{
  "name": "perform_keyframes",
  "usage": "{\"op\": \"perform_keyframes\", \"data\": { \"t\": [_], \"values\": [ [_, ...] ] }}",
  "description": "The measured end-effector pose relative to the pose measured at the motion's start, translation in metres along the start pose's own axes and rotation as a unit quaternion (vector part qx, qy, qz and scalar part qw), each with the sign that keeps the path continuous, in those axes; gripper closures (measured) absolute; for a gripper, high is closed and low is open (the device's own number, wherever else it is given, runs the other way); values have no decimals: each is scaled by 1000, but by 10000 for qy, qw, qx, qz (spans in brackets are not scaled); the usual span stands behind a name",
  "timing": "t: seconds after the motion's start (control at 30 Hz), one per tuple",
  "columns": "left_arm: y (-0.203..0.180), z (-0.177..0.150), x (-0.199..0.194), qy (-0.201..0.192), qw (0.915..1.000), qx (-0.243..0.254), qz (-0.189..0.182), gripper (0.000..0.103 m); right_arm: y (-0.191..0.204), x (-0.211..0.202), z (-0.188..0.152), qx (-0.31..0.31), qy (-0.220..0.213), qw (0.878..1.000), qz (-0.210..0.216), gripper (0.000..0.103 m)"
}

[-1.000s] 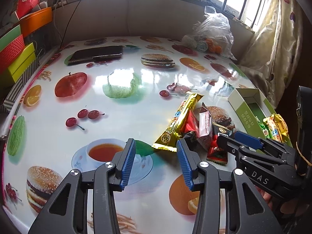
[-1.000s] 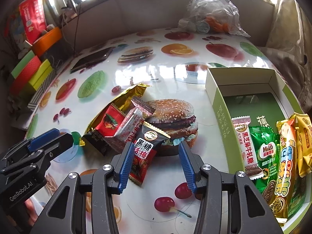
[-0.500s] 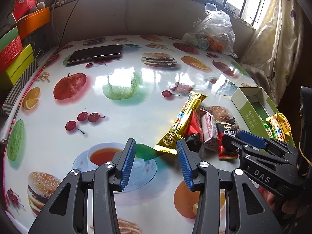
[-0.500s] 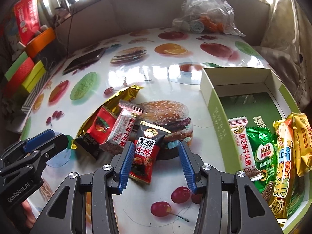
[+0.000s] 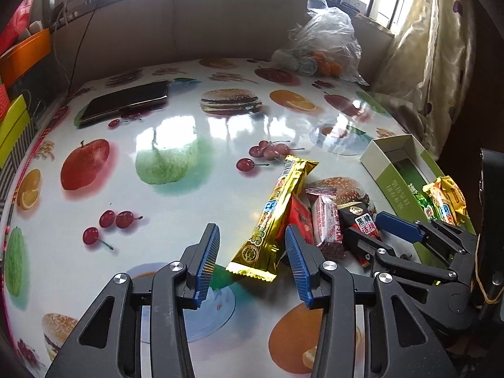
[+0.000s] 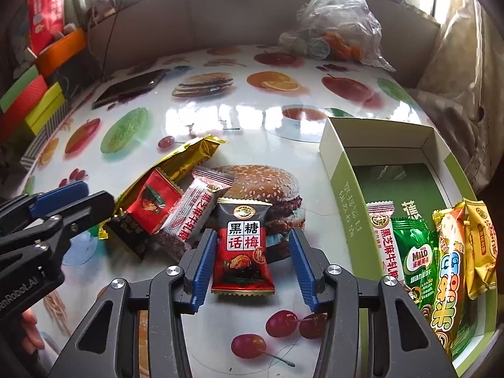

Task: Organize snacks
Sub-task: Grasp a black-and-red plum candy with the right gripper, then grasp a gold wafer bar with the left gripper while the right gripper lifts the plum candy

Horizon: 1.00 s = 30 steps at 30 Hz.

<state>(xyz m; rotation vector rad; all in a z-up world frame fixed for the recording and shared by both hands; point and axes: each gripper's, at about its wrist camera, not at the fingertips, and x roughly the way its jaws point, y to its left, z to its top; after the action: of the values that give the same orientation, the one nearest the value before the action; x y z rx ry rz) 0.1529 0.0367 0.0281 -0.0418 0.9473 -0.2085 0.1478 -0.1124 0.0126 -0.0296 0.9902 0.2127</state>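
**On the fruit-print table, two grippers poised over loose snacks**

Beside the open green-and-white cardboard box (image 6: pixel 343 176), a small heap of wrapped snacks lies on the glossy printed tablecloth (image 5: pixel 176 132). The right gripper (image 6: pixel 253 266) has its blue-padded fingers apart on either side of a black-and-red plum candy packet (image 6: pixel 242 249); the left pad looks close to the wrapper's edge, while a clear gap shows on the right, so nothing is clamped. The left gripper (image 5: pixel 250 266) also stands with fingers apart, the near end of a long gold foil snack bar (image 5: pixel 274 217) lying between them, unheld. A red square packet (image 6: pixel 151 204) and a white-and-maroon nougat candy (image 6: pixel 195 211) rest against the bar. The box already holds several packets at its near end.

The likely risks: the flat, slippery plum packet may slide or buckle when the fingers close, since it lies flush on slick cloth. Lifting the gold bar could drag the packets leaning on it. The two grippers work close together and might collide.
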Motion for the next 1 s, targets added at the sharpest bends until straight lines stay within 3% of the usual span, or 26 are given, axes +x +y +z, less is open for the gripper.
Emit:
{"op": "perform_keyframes", "data": {
  "t": [0.17, 0.27, 1.0],
  "values": [
    [-1, 8, 8, 34, 9999, 59, 100, 58, -3, -2, -2, 0, -26, 9999, -125, 72],
    [-3, 14, 16, 119, 9998, 101, 127, 58, -7, -3, -3, 65, -34, 9999, -119, 76],
    [-17, 31, 51, 424, 9980, 398, 234, 58, -9, -7, -5, 123, -62, 9999, 6, 76]
  ]
}}
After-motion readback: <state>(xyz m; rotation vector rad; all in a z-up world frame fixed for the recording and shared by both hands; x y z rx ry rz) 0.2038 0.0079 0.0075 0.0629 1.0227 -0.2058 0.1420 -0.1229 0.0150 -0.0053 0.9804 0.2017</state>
